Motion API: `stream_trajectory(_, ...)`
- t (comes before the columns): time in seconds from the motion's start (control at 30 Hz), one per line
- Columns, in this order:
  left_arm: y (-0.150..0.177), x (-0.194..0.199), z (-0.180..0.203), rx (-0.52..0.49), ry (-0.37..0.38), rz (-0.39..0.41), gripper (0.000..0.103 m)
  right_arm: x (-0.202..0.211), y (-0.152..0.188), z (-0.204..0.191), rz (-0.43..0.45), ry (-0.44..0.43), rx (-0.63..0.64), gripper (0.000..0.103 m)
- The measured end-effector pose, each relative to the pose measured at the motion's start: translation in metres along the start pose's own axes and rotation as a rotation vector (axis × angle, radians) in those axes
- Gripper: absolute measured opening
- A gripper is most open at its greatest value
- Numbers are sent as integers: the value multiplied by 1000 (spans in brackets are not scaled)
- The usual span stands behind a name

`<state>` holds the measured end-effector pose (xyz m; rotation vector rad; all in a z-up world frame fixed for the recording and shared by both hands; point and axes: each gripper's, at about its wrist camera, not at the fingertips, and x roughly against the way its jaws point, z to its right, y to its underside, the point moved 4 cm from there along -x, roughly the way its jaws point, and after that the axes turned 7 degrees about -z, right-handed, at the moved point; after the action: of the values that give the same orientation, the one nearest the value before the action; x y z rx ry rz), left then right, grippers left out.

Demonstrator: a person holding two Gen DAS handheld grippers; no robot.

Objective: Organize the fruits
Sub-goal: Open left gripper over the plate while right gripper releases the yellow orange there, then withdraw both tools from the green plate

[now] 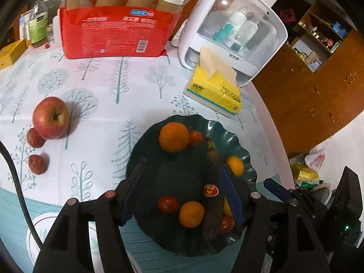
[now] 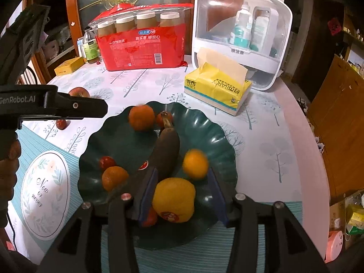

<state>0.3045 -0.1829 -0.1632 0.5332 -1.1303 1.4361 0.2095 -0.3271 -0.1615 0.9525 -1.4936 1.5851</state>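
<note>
Your left gripper (image 1: 182, 182) hangs tilted steeply down over the near-left part of the dark green plate (image 1: 147, 141), its jaws apart with nothing pressed between them; the overripe banana (image 1: 212, 182) lies just inside the right-hand finger, and whether they touch I cannot tell. Your right gripper (image 2: 182, 193) tilts down the same way over the plate's near edge, jaws spread, with the yellow lemon-like fruit (image 2: 174, 199) sitting between the pads. Its left side lies against the left pad, while a gap shows at the right pad, so it rests on the plate rather than being squeezed. Your left hand (image 2: 9, 159) shows only at the left edge of the right wrist view.

Counting from the left: one red apple (image 1: 50, 117) stands on the tablecloth (image 1: 102, 86), well left of the plate, with two lychees (image 1: 35, 137) near it, one touching the apple and the other (image 1: 38, 164) a little nearer to you. On the plate are three oranges: a large one (image 1: 174, 136) at the far side, one (image 1: 191, 214) near, one (image 1: 235, 165) to the right. There are three small red tomatoes (image 1: 168, 204), one banana and one yellow fruit.

Beyond, one red pack of paper cups (image 1: 113, 29), one yellow tissue pack (image 1: 213, 91) and one white storage box (image 1: 232, 29) stand at the far side.
</note>
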Motion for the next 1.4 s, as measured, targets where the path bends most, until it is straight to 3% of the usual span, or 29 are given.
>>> stream_trajectory(0.33, 37, 29, -24, 37, -25, -5, 65, 18, 5, -31, -5, -35, -2, 53)
stream_trajectory(0.53, 75, 51, -48, 55, -45, -23, 65, 24, 18, -57, -9, -50, -39, 55)
stream_trajectory(0.73, 116, 70, -103, 145, -96, -87, 66, 25, 41, -83, -42, -108, -139, 56)
stream_trajectory(0.93, 143, 93, -163, 221, -150, -120, 66, 22, 60, -111, -77, -113, -191, 56)
stream_trajectory(1.4, 141, 153, -233, 140, -206, -173, 69, 8, 70, -178, -119, -112, -315, 56)
